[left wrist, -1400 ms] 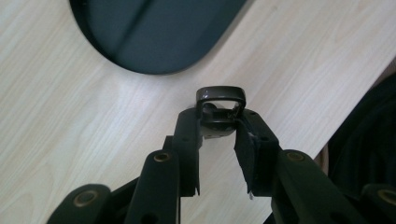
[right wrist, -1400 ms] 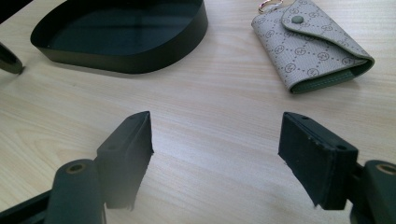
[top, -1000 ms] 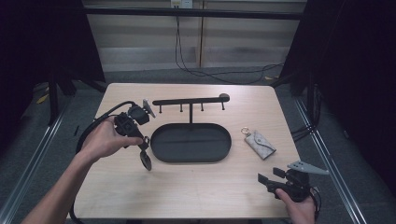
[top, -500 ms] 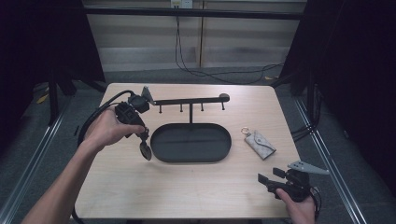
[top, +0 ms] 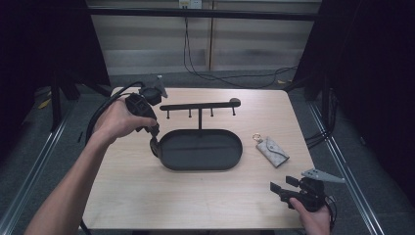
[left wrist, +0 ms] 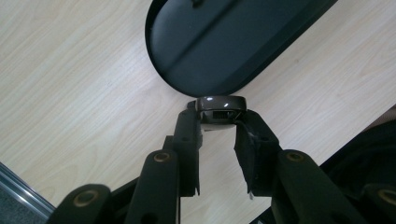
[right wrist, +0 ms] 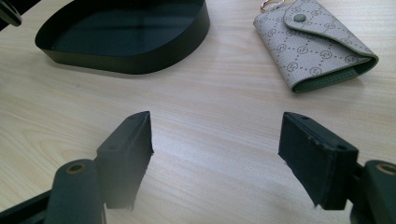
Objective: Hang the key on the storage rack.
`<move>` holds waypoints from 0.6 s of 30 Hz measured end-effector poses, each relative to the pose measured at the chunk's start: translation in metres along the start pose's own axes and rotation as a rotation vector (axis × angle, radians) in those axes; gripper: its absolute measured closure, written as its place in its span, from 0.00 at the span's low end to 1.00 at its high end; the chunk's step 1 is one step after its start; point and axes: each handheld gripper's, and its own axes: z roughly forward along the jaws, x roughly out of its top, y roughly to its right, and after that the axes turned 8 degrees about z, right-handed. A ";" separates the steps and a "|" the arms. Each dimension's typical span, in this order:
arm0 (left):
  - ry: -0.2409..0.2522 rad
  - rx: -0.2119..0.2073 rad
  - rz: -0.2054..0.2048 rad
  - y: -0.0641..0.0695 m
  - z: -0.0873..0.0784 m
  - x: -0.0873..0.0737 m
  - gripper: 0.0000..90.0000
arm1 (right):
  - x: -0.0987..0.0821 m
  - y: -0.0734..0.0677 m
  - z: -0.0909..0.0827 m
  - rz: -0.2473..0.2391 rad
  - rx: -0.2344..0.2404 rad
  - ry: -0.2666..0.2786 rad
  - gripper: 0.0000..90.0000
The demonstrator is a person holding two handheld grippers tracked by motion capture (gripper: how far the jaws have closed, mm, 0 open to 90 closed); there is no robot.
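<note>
Since a second ago my left hand (top: pixel 116 120) has carried its gripper up and back along the left end of the tray, from the near-left rim toward the rack's bar; my right hand (top: pixel 313 220) has stayed put.

My left gripper (left wrist: pixel 218 122) is clamped on one dark brown, glossy band-like object (left wrist: pixel 220 103), pinched at the tips of both jaws. I cannot tell exactly what it is. In the high view it hangs below the gripper (top: pixel 152 139) just at the tray's left rim, off the table. From the left gripper view it sits just outside the rounded end of the tray (left wrist: pixel 187 70), over bare wood.

My right gripper (right wrist: pixel 215 154) stands partly open with nothing between its jaws, hovering low over the table (top: pixel 147 196) well to the right of and nearer than the tray, at the table's near-right corner (top: pixel 288 188).

One black oval tray (top: pixel 235 164) sits mid-table. From its middle rises one post with a horizontal bar (top: pixel 195 105), and I count four small pegs under that bar. One beige patterned key pouch (top: pixel 272 150) with a metal ring lies flat just right of the tray, apart from it; the right gripper view shows its snap flap closed (right wrist: pixel 317 42).
</note>
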 end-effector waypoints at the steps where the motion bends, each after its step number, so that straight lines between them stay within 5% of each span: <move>1: 0.001 -0.001 -0.013 0.000 0.000 0.002 0.79 | 0.000 0.000 0.000 0.000 0.000 0.000 0.29; 18: -0.024 -0.024 -0.108 -0.017 0.012 0.038 0.79 | 0.000 0.001 0.000 -0.001 0.010 -0.001 0.29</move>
